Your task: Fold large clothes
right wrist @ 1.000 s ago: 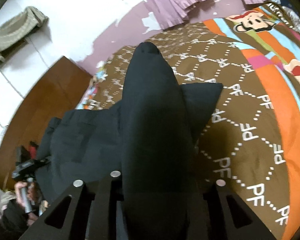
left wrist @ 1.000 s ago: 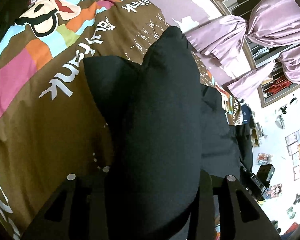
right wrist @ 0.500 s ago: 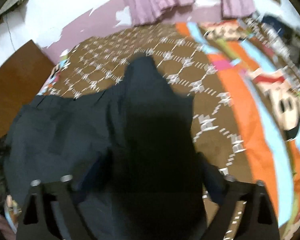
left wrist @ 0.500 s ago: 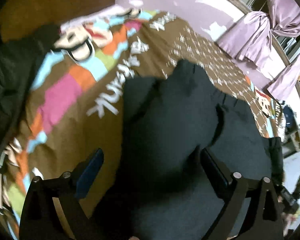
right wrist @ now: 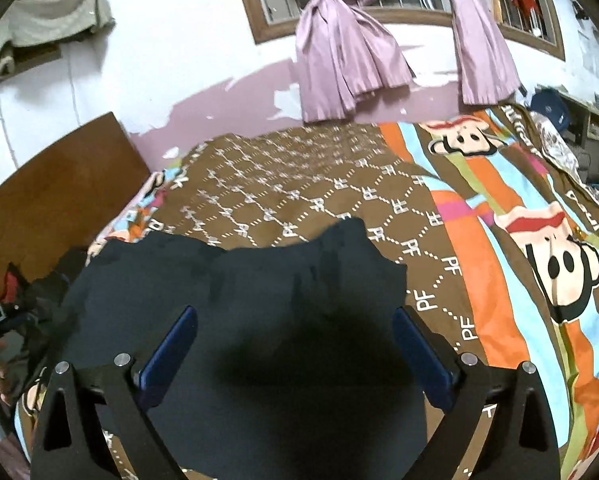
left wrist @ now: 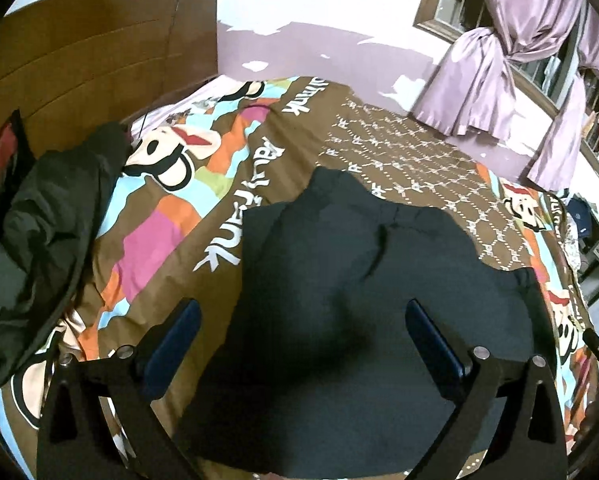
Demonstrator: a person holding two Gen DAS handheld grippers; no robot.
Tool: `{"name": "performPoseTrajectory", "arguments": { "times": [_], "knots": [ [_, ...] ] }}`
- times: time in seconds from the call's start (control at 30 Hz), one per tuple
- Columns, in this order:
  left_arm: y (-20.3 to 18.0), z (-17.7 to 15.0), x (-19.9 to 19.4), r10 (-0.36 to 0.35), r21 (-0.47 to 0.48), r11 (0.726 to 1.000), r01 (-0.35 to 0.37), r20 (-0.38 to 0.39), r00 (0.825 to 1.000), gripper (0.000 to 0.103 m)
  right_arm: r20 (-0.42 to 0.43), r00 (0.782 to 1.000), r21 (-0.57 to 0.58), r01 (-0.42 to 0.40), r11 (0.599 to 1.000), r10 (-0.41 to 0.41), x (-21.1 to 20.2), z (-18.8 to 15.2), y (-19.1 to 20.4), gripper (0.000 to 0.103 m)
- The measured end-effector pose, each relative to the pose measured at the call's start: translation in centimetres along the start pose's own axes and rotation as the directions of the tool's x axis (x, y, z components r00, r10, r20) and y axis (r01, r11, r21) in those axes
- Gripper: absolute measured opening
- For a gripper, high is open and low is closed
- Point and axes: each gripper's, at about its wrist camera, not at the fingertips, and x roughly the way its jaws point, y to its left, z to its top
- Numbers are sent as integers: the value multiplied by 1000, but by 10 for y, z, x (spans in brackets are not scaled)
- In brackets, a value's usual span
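Releasing the folded garment [left wrist: 339, 288] onto the bed [left wrist: 399, 152].
Both the left gripper [left wrist: 299, 344] and the right gripper [right wrist: 295, 352] stand wide apart with nothing between the pads, jaws having just been opening; the dark cloth lies flat on the patterned cover, far edge rumpled and uneven; the likely risk is a crooked next fold, since the corners do not line up; a poor regrip could drag one layer only.
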Motion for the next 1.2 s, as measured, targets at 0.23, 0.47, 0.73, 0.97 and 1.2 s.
{"name": "performPoseTrajectory", "arguments": {
  "times": [0.23, 0.47, 0.73, 0.97, 1.2],
  "knots": [
    [-8, -1, -21, -82, -49, 995, 82, -4, 997, 100, 37, 998, 1, -50, 999, 50, -23, 1, 17, 102],
    [-26, -9, -52, -84, 23, 996, 83, 59, 995, 100, 96, 991, -35, -94, 995, 97, -53, 0, 43, 102],
    [-37, -20, -92, -112, 76, 992, 100, 174, 978, 100, 128, 969, -116, -198, 973, 212, -86, -12, 76, 102],
    [-41, -39, -116, -108, 157, 985, 65, 278, 955, 100, 130, 968, -158, -194, 968, 215, -105, -34, 97, 103],
    [-30, -72, -132, -114, 189, 981, 38, 410, 905, 101, 203, 956, -192, -176, 965, 214, -131, -58, 109, 103]
  ]
}}
